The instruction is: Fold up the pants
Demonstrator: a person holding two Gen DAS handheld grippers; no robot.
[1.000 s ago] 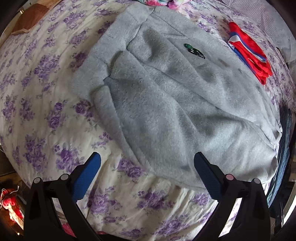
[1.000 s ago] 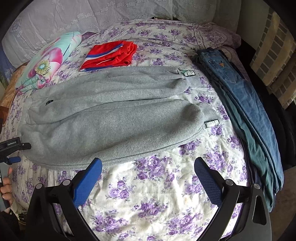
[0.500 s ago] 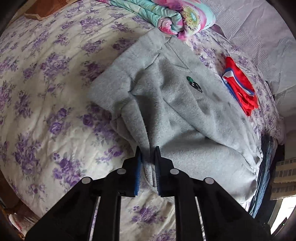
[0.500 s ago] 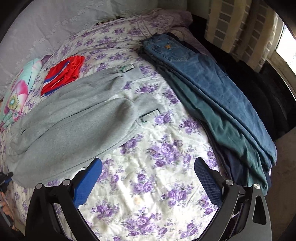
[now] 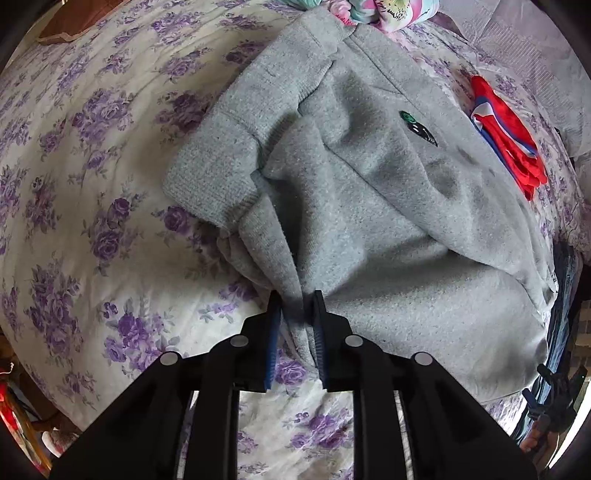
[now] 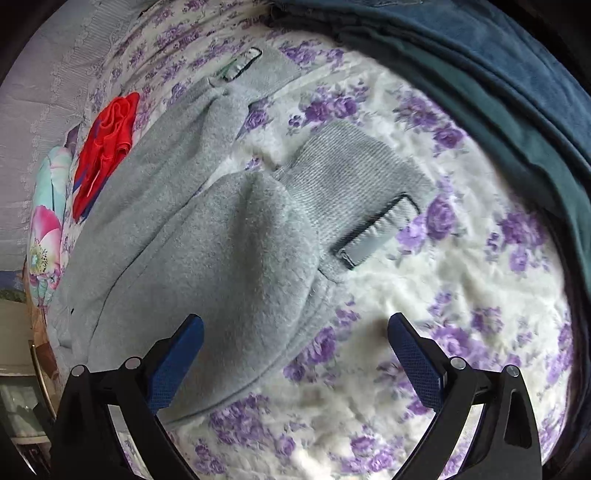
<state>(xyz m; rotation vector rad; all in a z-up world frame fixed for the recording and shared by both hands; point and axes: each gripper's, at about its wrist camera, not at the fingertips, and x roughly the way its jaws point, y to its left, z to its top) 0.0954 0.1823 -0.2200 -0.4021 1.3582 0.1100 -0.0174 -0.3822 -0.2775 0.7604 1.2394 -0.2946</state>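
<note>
Grey fleece sweatpants (image 5: pixel 369 206) lie on a bed with a purple-flowered sheet (image 5: pixel 74 184). My left gripper (image 5: pixel 295 306) is shut on the near edge of the pants close to the ribbed waistband (image 5: pixel 210 173), and the fabric bunches up towards it. In the right wrist view the pants' lower legs (image 6: pixel 221 251) lie spread, with the ribbed ankle cuff (image 6: pixel 362 177) and its grey tab. My right gripper (image 6: pixel 295 332) is open, low over the near leg's edge just short of the cuff, its left finger over the fleece and its right finger over bare sheet.
A folded red garment (image 5: pixel 509 147) lies beyond the pants, also in the right wrist view (image 6: pixel 107 144). A floral bundle (image 5: pixel 384 11) lies by the waistband. Blue jeans and dark green trousers (image 6: pixel 498 92) are stacked along the bed's right side. The sheet (image 6: pixel 443 332) fills the foreground.
My left gripper closed on the pants' edge near the waistband and pulled it, bunching the fabric. My right gripper swung towards the ankle cuffs and moved down close to the near leg, staying open.
</note>
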